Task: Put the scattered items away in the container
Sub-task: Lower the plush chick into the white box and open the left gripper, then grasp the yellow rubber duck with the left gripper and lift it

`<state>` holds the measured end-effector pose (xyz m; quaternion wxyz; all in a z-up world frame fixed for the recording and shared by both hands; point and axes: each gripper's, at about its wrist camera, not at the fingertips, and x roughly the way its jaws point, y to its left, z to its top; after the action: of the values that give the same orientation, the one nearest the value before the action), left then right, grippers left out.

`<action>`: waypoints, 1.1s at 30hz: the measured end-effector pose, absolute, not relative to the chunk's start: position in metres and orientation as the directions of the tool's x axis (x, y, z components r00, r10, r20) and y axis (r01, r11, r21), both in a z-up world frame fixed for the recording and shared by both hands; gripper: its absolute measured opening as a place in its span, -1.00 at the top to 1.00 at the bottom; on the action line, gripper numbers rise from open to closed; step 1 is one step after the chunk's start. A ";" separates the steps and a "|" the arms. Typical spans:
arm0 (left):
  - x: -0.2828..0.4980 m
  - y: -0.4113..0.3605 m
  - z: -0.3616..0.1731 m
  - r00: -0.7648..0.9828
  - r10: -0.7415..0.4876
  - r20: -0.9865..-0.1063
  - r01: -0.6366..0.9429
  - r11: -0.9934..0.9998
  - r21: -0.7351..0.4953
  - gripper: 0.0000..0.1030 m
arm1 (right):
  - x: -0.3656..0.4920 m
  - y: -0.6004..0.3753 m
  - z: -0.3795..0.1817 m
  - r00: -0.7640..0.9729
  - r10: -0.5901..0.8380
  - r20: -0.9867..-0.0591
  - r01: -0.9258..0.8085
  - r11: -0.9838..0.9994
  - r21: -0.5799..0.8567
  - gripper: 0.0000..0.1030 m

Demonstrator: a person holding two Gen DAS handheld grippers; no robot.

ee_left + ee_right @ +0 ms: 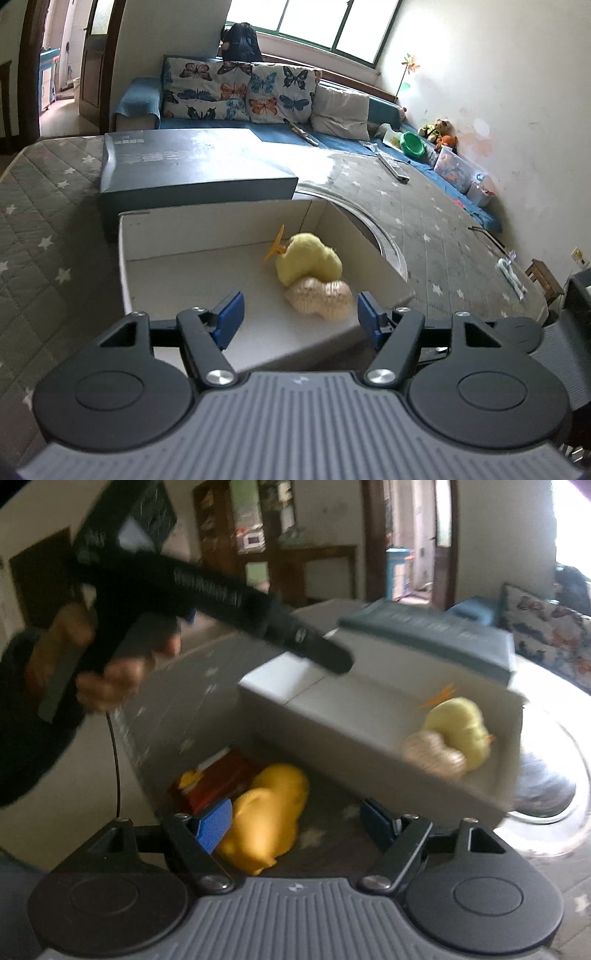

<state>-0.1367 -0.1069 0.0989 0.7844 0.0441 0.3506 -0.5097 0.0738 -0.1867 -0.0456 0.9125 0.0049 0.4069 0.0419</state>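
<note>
A white cardboard box (147,236) stands on the grey star-patterned mat (48,206). In it lie a yellow plush toy (308,262), a beige knitted piece (321,297) and an orange clip (275,245). My left gripper (299,319) hovers open over the box's near edge, with nothing between its blue pads. In the blurred right wrist view my right gripper (295,823) is open above the mat. A yellow toy (269,812) lies between its fingers, close to the left pad (214,825). A red packet (218,779) lies behind that toy, beside the box (332,716).
A dark flat box (199,162) sits right behind the white one. A round metal rim (391,243) curves along the white box's right side. A person's hand (110,679) holds the left tool's black body (221,594). A sofa with butterfly cushions (236,92) and toy bins (454,168) lie beyond.
</note>
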 end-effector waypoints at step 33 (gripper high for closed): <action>-0.163 -0.102 0.031 0.050 -0.693 -0.719 0.828 0.432 -0.359 -0.28 | 0.077 -0.187 -0.075 0.583 0.070 -0.809 -0.081 0.996 0.028 -0.01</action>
<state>-0.1631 -0.1021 0.0305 0.7206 0.0759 0.4434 -0.5276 0.0766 -0.1868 -0.0751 0.8896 -0.0060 0.4546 0.0425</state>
